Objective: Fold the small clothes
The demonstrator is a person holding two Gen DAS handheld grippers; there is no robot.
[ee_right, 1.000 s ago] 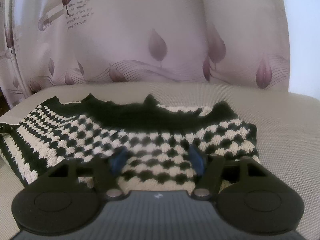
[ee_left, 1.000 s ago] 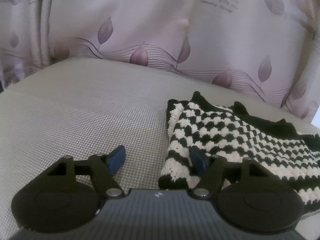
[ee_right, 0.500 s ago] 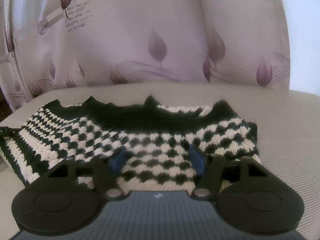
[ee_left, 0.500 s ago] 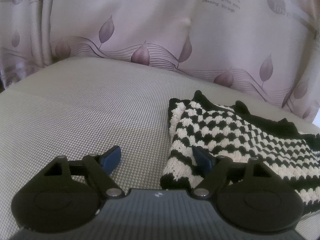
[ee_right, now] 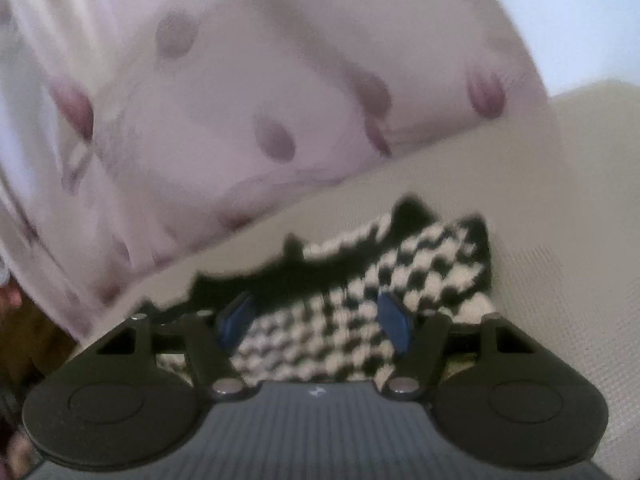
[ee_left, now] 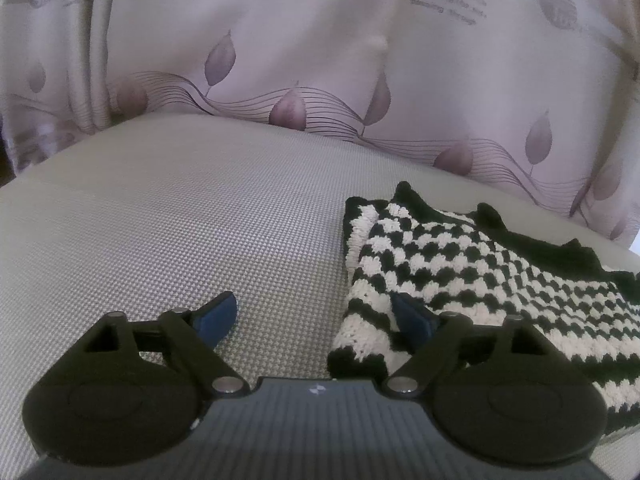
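Note:
A black-and-white checked knitted garment (ee_left: 460,264) lies folded on the grey woven cushion (ee_left: 180,240), right of centre in the left wrist view. My left gripper (ee_left: 316,316) is open at the garment's near left corner, its right fingertip (ee_left: 412,320) over the knit edge, its left fingertip (ee_left: 216,314) over bare cushion. In the blurred, tilted right wrist view the garment (ee_right: 400,276) lies just ahead. My right gripper (ee_right: 316,320) is open above it and holds nothing.
A pale pink curtain with purple leaf prints (ee_left: 320,60) hangs behind the cushion and fills the upper half of both views. Bare cushion (ee_right: 560,240) lies right of the garment. A dark brown area (ee_right: 24,340) shows at the far left of the right wrist view.
My right gripper has swung and rolled sharply, tilting and blurring its view; the garment now sits more to its right. My left gripper has pulled back slightly. Both stay open.

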